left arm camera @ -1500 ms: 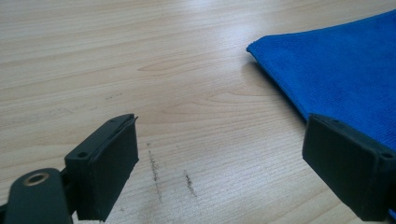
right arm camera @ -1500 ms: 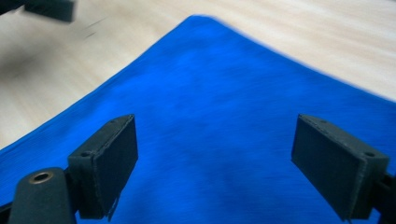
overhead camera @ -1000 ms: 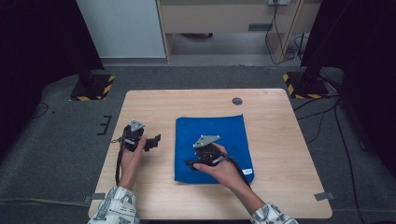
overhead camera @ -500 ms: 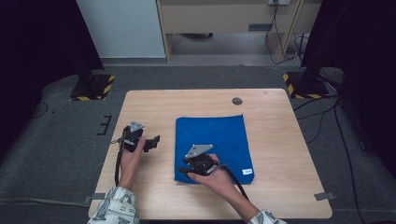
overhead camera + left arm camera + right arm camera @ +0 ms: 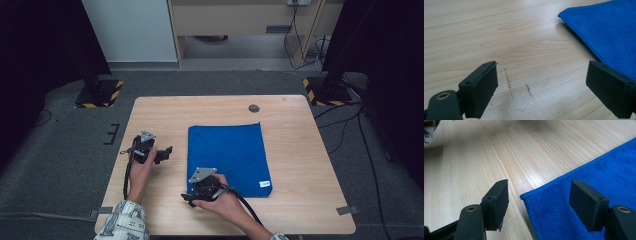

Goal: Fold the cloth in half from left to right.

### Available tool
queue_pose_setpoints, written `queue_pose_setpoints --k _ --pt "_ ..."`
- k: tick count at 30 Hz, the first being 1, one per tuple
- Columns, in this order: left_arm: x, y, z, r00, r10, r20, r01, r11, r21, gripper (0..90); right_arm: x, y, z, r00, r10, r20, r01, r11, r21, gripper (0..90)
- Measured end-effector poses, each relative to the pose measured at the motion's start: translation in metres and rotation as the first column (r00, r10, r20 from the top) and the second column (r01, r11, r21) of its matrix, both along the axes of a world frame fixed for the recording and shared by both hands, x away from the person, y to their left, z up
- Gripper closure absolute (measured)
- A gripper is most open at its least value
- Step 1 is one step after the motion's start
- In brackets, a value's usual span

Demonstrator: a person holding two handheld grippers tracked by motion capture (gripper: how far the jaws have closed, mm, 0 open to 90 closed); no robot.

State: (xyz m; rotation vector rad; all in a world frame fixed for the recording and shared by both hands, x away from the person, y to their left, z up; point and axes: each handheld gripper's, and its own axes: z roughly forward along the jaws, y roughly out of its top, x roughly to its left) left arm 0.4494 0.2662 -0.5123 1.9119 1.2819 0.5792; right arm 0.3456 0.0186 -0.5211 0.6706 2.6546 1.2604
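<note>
1. Blue cloth (image 5: 227, 155) lies flat on the wooden table (image 5: 300, 150), centre of the high view, a small white tag at its lower right corner.
2. Right gripper (image 5: 539, 205) sits at the cloth's lower left corner; jaws have just been opening, now wide, straddling the corner without pressing it.
3. Left gripper (image 5: 541, 90), left of the cloth in the high view, jaws wide over bare wood, holding nothing.

A light wooden table (image 5: 300, 150) stands on grey carpet (image 5: 65, 165). A small dark round disc (image 5: 254, 108) sits near its far edge. Yellow-and-black striped bases (image 5: 99, 93) flank it.
</note>
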Motion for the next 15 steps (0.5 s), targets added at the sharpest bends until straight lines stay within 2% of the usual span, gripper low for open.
queue_pose_setpoints --k 7,15 --pt "0.0 0.0008 0.0009 1.0 -0.002 0.003 0.002 0.9999 -0.014 9.7 -0.0015 0.0019 -0.0035 0.9998 -0.001 0.022 0.001 0.9997 -0.025 35.9" --pt "0.0001 -0.0004 0.0005 0.9999 -0.01 0.0 0.01 0.9998 -0.019 9.6 -0.0028 0.002 -0.0045 0.9997 -0.012 0.023 0.012 0.9997 -0.022 35.6"
